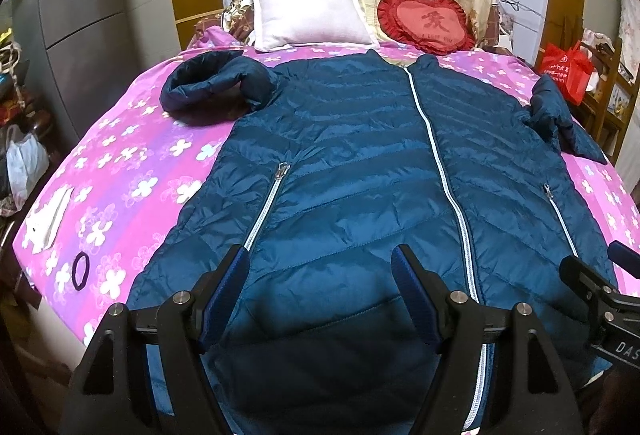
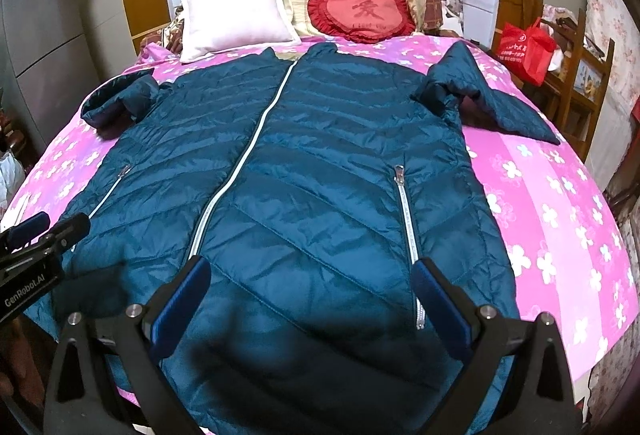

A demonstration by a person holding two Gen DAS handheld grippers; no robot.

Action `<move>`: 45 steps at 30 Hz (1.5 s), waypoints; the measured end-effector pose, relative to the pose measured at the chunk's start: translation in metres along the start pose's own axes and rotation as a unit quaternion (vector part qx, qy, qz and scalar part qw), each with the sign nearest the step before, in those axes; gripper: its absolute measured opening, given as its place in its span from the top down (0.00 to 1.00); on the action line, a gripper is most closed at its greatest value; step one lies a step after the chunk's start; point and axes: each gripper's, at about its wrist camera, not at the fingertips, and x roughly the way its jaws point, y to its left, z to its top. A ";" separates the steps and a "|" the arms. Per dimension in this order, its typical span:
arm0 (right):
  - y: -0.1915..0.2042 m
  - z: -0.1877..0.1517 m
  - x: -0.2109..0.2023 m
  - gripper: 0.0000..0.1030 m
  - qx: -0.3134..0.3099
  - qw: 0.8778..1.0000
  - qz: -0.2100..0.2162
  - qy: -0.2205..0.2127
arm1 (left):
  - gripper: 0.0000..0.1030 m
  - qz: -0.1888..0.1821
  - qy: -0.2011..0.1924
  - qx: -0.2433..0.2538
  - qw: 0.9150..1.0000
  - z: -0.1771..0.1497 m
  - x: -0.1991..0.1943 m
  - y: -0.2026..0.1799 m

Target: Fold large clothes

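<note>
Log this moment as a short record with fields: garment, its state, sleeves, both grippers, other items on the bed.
garment: blue down jacket
state: spread flat, front up, zipped, hem nearest the cameras
sleeves: left sleeve and right sleeve bunched, unfolded
left gripper: jaws open, above the hem, holding nothing
right gripper: jaws open, above the hem, holding nothing
bed: pink floral sheet
other items: white pillow, red heart cushion, hair tie

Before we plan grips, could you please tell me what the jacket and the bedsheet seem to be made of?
Jacket: seemingly thin synthetic shell, probably nylon or polyester, over padding; glossy sheen, stitched puffy channels. Bedsheet: matte woven cloth, possibly cotton; printed flowers, no shine.
</note>
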 end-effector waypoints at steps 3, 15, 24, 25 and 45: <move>-0.001 0.001 0.002 0.01 0.005 1.000 0.004 0.003 | 0.48 -0.001 0.003 0.001 1.000 -0.001 0.002 0.000; 0.003 0.001 0.010 0.01 0.000 1.000 -0.001 0.012 | 0.48 0.001 0.009 0.003 1.000 -0.003 0.010 -0.002; 0.003 0.002 0.018 0.01 0.000 1.000 -0.002 0.019 | 0.48 0.005 0.013 0.004 1.000 -0.002 0.016 -0.001; 0.003 0.002 0.019 0.01 0.000 1.000 -0.002 0.020 | 0.48 0.006 0.014 0.004 1.000 -0.002 0.017 -0.001; 0.010 0.013 0.037 0.01 -0.008 0.999 0.003 0.036 | 0.48 0.019 0.032 -0.004 0.999 -0.001 0.037 0.007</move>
